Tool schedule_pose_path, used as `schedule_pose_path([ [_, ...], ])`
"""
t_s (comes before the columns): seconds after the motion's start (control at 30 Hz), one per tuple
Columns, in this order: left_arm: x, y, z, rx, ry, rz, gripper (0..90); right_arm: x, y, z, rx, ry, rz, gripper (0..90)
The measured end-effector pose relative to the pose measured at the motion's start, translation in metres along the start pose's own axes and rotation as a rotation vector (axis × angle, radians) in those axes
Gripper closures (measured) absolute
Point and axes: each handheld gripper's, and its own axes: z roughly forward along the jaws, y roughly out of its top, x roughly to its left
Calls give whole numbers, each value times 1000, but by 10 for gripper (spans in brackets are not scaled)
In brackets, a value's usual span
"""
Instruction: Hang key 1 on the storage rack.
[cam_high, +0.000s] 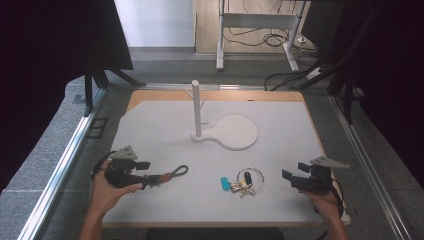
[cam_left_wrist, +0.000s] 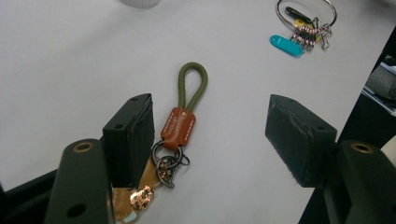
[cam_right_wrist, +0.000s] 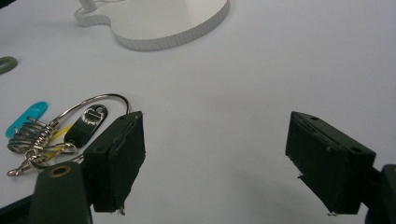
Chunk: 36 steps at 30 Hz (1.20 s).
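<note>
high view: fixed above the near table edge, facing forward and down over the whole white board (cam_high: 165, 125). gripper views: low, close, along their own jaws. shared across all three: the key bunch (cam_high: 243, 182) (cam_left_wrist: 303, 28) (cam_right_wrist: 51, 133).

Left hand-held gripper (cam_high: 142, 165) and right hand-held gripper (cam_high: 294, 172) both gape wide.

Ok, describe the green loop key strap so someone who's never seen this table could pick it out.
On the white board, look near the front left, beside the left tool. The key strap lies flat there: an olive cord loop, a brown leather tab, then dark metal rings. The other key bunch has a turquoise tag.
</note>
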Motion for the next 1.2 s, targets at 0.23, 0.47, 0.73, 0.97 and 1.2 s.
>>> schedule_pose_path([
  [0.23, -5, 7, -5, 0, -20, 40, 333, 5, 0, 4, 11, 5, -19, 219],
  [0.47, -8, 23, -11, 31, -50, 135, 343, 6, 2, 2, 8, 0, -38, 241],
  [0.73, -7, 40, -13, 75, -64, 179, 350, 4, 0, 2, 17, 5, -39, 261],
  [0.97, 1, 49, -15, 127, -114, 212, 359, 4, 0, 2, 20, 3, -43, 266],
  [1.2, 6, 60, 1, 225, -92, 236, 372, 5, -1, 3, 37, -8, -45, 276],
])
